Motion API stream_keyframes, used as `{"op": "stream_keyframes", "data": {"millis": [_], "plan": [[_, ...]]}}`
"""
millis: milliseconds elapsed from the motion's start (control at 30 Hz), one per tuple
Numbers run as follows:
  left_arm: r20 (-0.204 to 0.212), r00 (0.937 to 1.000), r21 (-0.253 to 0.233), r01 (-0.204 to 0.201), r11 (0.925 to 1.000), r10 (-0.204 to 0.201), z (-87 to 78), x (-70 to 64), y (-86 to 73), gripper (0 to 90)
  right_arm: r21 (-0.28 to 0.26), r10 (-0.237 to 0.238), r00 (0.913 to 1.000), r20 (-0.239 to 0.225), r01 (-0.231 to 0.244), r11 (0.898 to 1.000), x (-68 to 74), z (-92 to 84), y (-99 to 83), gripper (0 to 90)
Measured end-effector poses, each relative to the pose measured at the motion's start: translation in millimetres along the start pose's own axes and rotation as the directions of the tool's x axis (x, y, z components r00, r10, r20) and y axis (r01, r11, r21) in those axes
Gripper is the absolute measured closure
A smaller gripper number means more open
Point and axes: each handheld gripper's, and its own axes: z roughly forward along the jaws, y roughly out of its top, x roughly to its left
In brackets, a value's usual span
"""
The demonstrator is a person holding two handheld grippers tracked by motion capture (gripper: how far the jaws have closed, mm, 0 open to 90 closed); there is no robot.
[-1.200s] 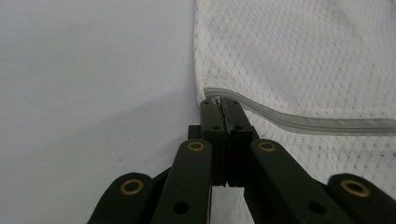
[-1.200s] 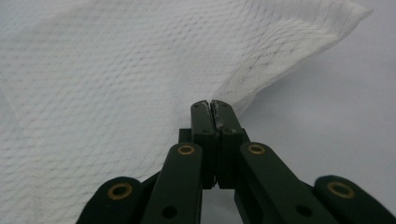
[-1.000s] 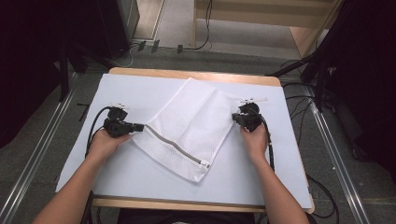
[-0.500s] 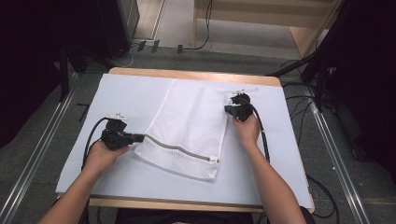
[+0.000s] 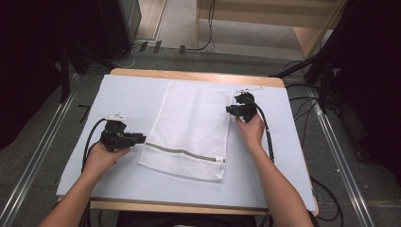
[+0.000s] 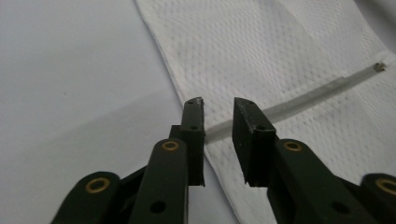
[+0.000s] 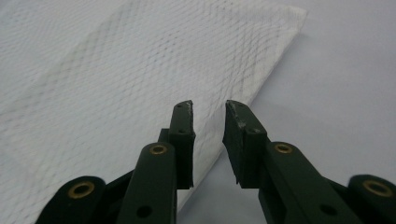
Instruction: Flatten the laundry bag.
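Here a white mesh laundry bag (image 5: 191,130) lies flat on the pale sheet covering the worktop (image 5: 293,156), roughly in the middle, its long sides running from the near edge toward the far edge with a slight lean to the right as it goes away. The fabric is a fine netting, thin enough that a faint crosshatch of folded layers shows through near its far right corner in the right gripper view. A grey zipper (image 5: 182,152) crosses the bag close to its near end, running left to right, and ends at a small metal pull (image 6: 381,67) on the right side. The left tongs (image 5: 142,138) sit at the bag's left edge, level with the zipper's left end; in the left gripper view the jaws stand apart with a clear gap, the zipper tape and the bag's hem lying beneath them, nothing pinched. The right tongs (image 5: 230,109) rest at the bag's right edge near its far corner, and in the right gripper view their jaws are likewise parted, straddling the hem with no cloth caught between them.
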Motion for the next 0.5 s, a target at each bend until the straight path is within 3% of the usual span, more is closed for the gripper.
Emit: {"op": "stream_keyframes", "data": {"millis": [167,433,500], "plan": [[-0.024,0.9996,0.018,-0.014,0.9997,0.015,12.1,3.7,18.9,68.2,-0.022,-0.025,0.9995,-0.019,0.025,0.999,6.2,-18.5,-10.4,72.0],[-0.013,0.9998,0.014,0.017,0.9998,-0.017,32.7,12.5,43.1,66.8,-0.022,-0.061,0.9977,-0.030,0.060,0.998,18.6,-37.3,-34.7,70.1],[-0.035,0.9994,0.022,0.001,0.9998,0.000,39.2,12.7,48.3,65.9,-0.026,-0.058,0.9976,-0.037,0.057,0.998,19.9,-39.0,-37.8,69.8]]}}
